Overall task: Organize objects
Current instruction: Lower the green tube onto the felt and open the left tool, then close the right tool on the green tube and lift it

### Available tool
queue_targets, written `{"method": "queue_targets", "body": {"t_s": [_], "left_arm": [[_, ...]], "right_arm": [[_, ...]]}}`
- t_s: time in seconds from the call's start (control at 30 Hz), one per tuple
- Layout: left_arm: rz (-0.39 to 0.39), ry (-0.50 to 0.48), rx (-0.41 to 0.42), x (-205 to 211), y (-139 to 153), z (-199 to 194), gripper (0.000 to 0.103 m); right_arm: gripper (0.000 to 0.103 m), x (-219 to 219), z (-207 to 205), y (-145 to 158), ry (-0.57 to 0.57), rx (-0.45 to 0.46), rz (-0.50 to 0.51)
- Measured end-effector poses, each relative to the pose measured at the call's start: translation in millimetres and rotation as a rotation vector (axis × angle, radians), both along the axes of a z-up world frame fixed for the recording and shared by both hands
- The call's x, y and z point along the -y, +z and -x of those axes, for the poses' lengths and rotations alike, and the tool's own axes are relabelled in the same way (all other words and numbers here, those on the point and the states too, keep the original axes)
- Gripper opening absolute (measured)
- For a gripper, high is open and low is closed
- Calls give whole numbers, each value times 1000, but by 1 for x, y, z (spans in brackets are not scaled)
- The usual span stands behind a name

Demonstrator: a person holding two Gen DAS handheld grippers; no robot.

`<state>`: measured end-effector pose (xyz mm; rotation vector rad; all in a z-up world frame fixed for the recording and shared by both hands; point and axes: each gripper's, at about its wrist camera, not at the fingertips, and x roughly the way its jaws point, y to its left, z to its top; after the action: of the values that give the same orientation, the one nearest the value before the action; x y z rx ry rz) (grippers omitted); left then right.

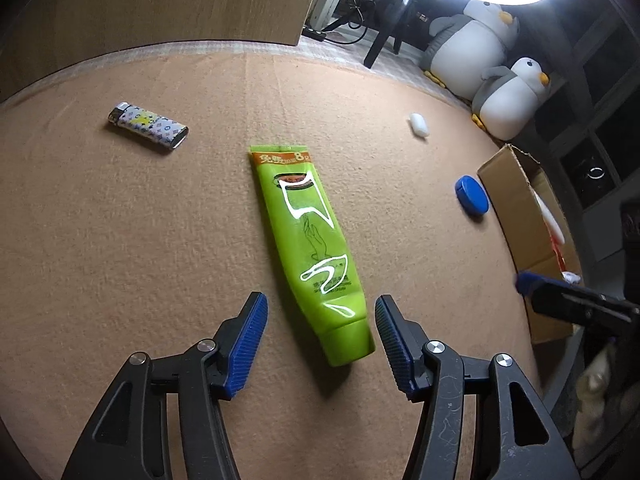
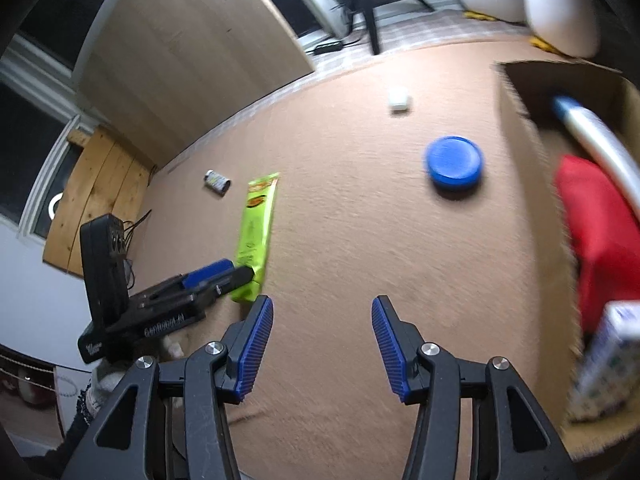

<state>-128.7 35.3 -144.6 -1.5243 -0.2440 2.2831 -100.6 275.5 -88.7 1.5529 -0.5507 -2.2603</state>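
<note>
A green tube [image 1: 310, 240] lies flat on the tan felt table [image 1: 120, 240], cap end toward me. My left gripper [image 1: 320, 312] stands open around that cap end, its blue pads apart from the tube on both sides. The right wrist view shows the same tube [image 2: 256, 232] with the left gripper [image 2: 224, 274] at its near end. My right gripper [image 2: 322, 316] hovers open over bare felt, nothing between its fingers. A blue round lid [image 2: 454, 162] lies ahead of it. A cardboard box [image 2: 520, 152] at the right holds a red packet [image 2: 596, 224], a white tube [image 2: 596, 136] and a carton [image 2: 608, 360].
A patterned lighter [image 1: 148, 126] lies at the far left and a small white case [image 1: 419, 125] at the far right of the felt. Two plush penguins [image 1: 480, 40] stand beyond the table's back edge. A wooden board [image 2: 192, 48] leans behind the table.
</note>
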Motion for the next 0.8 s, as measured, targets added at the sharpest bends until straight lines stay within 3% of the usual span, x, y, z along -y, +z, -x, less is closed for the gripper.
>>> {"method": "queue_targets", "body": {"t_s": [0.3, 0.57, 0.8], "left_arm": [[-46, -38, 24, -2, -5, -4, 60], [-64, -44, 29, -5, -8, -5, 60], [-82, -38, 25, -7, -9, -5, 59]], "right_arm": [[55, 50, 46, -17, 122, -6, 17], [55, 75, 82, -54, 141, 151, 89], [51, 93, 85, -64, 173, 179, 110]]}}
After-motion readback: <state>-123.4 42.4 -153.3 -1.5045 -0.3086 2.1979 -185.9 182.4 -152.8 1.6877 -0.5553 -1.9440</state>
